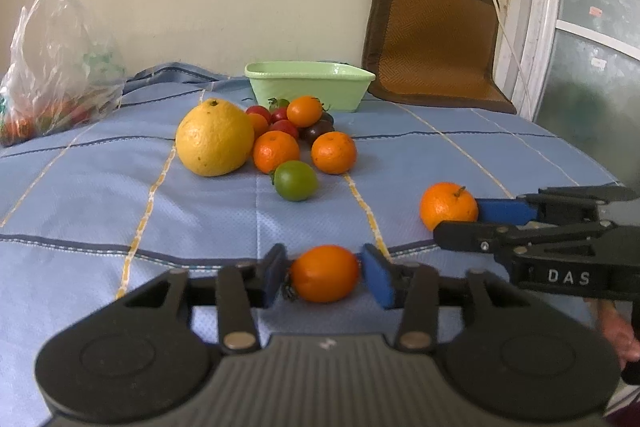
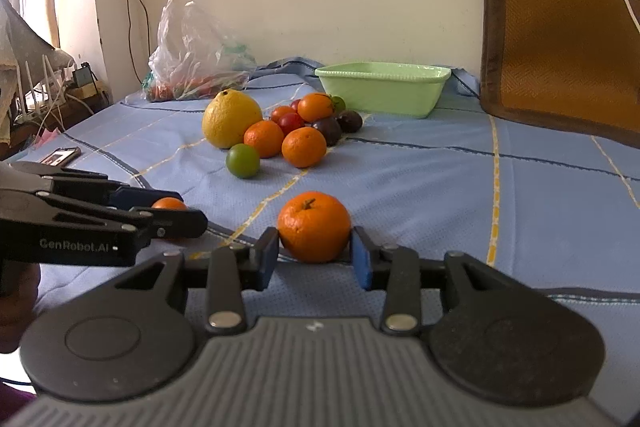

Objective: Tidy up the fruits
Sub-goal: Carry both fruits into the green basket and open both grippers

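An orange tomato (image 1: 324, 273) lies on the blue cloth between the blue pads of my left gripper (image 1: 324, 279); thin gaps show at both sides, so the jaws are open around it. My right gripper (image 2: 315, 255) is shut on a tangerine (image 2: 314, 227), both pads against its sides. The left view shows that tangerine (image 1: 446, 205) at right in the right gripper (image 1: 456, 223). Farther back sits a pile: a big yellow citrus (image 1: 214, 139), two tangerines (image 1: 276, 151), a green tomato (image 1: 295, 181), and red and dark tomatoes. Behind it stands an empty green basin (image 1: 308, 83).
A clear plastic bag (image 1: 56, 67) with produce sits at the back left. A brown cushion (image 1: 432, 35) leans on the wall at the back right, under hanging white cables. A phone (image 2: 60, 157) lies near the cloth's left edge, cluttered shelves beyond it.
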A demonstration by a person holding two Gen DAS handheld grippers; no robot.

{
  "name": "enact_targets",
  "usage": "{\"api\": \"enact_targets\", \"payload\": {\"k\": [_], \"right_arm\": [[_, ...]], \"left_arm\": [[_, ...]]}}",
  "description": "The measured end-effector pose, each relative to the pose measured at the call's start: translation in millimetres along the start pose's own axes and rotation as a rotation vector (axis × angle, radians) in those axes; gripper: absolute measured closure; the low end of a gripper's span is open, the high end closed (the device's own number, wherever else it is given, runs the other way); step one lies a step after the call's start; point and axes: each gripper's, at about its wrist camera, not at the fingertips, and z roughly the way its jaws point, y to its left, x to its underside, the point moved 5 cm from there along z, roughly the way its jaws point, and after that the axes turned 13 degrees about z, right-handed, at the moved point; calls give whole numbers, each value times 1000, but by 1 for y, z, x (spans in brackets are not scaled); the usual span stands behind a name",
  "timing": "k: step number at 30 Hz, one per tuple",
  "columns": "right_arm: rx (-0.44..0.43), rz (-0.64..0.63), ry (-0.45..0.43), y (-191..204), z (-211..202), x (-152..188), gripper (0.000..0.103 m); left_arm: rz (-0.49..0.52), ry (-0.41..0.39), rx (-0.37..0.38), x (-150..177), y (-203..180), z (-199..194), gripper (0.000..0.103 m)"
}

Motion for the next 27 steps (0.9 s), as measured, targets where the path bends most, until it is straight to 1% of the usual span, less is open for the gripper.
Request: {"api": "enact_targets", "payload": {"k": [1, 6, 8, 9, 10, 11, 14, 17, 19, 22, 27], "right_arm": [[0, 3, -1, 0, -1, 0, 61], [-1, 9, -1, 0, 0, 0, 61], [-5, 15, -1, -1, 0, 0, 61], [-8, 20, 1, -2, 0, 0, 60], [-12, 24, 4, -3, 0, 0, 60], [-14, 28, 5, -3, 0, 0, 60], [-21, 35, 8, -4, 0, 0, 61], [-21, 27, 6, -3, -1, 0, 62], [-27, 37, 9, -4, -1, -1, 62], [-54, 98, 14, -11, -1, -8, 62], [-70, 128, -8, -19, 2, -32, 62]], "left_arm": [[2, 0, -3, 0, 0, 0, 48], [-2, 9, -3, 0, 1, 1, 48], [-3, 10, -6, 0, 1, 2, 50], [1, 11, -9, 0, 1, 2, 54], [8, 11, -15, 0, 0, 2, 62], [17, 11, -18, 0, 0, 2, 65], [24, 9, -23, 0, -2, 2, 66], [-5, 6, -6, -2, 1, 1, 66], [-25, -6, 11, -8, 5, 0, 66], [-33, -20, 24, -18, 10, 0, 66], [-64, -21, 47, -43, 25, 13, 66]]}}
